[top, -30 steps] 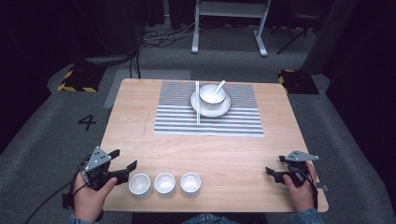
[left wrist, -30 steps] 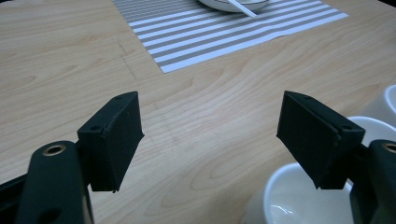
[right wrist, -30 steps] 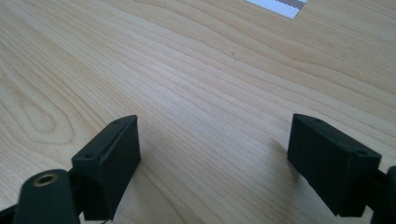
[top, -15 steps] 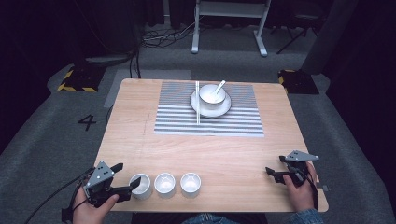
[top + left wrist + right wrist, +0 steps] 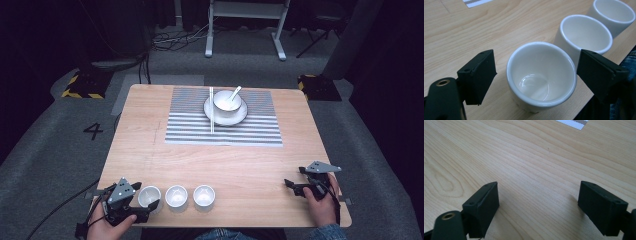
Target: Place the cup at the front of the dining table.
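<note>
Three small white cups stand in a row near the table's front edge: left cup, middle cup, right cup. My left gripper reaches in from the left with its jaws on either side of the left cup. The jaws have just been opening, and a gap shows beside the left pad, so nothing is gripped. Behind it stand the middle cup and the right cup. My right gripper rests open at the front right over bare wood.
A striped mat lies at the table's far middle. On it sit a plate with a white bowl and spoon, and chopsticks beside them. The table's front edge runs close under the cups.
My left gripper has slid down toward the front edge and forward onto the left cup, with its jaws spread wider. The right gripper has stayed still.
</note>
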A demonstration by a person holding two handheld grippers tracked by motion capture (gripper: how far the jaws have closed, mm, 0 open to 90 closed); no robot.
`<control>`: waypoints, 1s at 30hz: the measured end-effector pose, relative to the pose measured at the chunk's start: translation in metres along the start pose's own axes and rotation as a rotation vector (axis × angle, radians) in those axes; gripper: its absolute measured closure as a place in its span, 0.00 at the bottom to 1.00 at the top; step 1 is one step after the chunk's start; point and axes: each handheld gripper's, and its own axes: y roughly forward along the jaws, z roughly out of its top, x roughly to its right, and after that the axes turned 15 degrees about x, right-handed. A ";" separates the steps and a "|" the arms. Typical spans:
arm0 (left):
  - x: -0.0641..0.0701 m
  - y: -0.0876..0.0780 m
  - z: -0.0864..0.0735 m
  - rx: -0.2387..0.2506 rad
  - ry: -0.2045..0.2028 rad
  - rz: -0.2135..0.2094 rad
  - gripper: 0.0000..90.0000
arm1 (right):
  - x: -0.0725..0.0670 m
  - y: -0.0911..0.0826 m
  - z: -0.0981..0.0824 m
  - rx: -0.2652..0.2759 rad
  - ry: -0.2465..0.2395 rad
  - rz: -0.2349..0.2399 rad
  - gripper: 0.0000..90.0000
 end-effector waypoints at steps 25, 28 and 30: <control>0.003 0.025 -0.011 -0.130 0.054 -0.005 0.29 | 0.000 0.000 0.000 0.000 0.000 -0.001 0.19; 0.001 0.025 -0.009 -0.142 0.042 0.001 0.29 | 0.000 0.000 0.000 0.000 0.000 -0.001 0.19; 0.000 0.024 -0.008 -0.152 0.022 0.018 0.29 | 0.000 0.000 0.000 0.000 0.000 0.000 0.19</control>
